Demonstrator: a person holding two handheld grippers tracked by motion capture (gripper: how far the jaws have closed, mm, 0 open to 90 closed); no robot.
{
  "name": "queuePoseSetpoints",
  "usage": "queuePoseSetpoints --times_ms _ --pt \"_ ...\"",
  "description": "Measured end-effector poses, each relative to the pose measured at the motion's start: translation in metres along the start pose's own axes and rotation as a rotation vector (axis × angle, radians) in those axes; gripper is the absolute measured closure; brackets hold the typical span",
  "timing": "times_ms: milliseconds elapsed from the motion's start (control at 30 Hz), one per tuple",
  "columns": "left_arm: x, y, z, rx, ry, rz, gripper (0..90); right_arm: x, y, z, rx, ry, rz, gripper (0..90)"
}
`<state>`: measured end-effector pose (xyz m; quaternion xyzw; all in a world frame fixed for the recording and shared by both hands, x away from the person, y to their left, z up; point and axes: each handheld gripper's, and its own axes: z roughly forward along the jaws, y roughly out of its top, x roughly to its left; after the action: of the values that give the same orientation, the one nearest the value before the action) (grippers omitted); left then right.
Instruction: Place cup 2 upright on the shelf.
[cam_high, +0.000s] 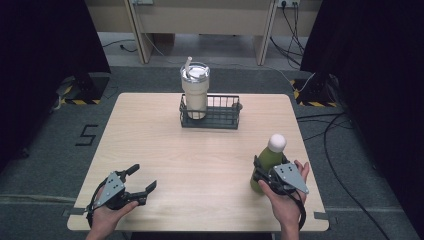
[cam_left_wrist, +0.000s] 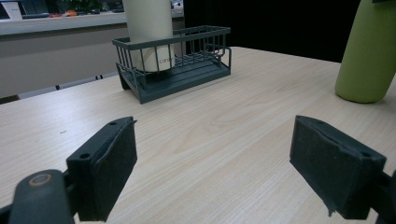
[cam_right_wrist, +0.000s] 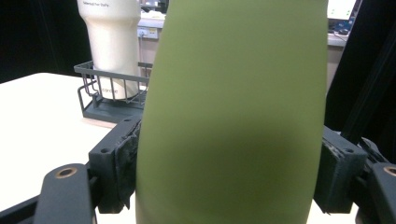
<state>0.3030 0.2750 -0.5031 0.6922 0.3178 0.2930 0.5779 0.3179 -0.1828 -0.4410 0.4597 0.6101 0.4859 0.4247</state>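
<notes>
Gripping at mid-body: green bottle (cam_high: 268, 161) was clamped by right gripper (cam_high: 270, 176) near table's (cam_high: 200, 165) right front | judged rigid, smooth, possibly slippery, top-heavy | left gripper (cam_high: 141, 181) was held wide open, empty.

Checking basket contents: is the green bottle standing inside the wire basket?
No, the green bottle stands on the table apart from the wire basket.

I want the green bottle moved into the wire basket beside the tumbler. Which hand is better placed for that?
Right. The right gripper is shut on the green bottle; the left gripper is open, away from it.
</notes>
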Motion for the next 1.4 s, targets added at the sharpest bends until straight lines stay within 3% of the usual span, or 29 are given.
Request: queuePoseSetpoints --times_ms 733,933,1400 --pt "0.0 0.0 -0.001 -0.001 0.004 -0.002 14.2 0.002 -0.002 0.004 -0.043 -0.008 0.017 24.3" --pt "0.001 0.0 -0.001 -0.003 0.012 -0.003 14.1 0.004 0.006 0.003 -0.072 -0.007 0.033 24.3" --pt "0.0 -0.001 -0.001 -0.002 0.015 -0.008 14.2 0.01 0.024 0.012 -0.098 0.013 0.019 24.4"
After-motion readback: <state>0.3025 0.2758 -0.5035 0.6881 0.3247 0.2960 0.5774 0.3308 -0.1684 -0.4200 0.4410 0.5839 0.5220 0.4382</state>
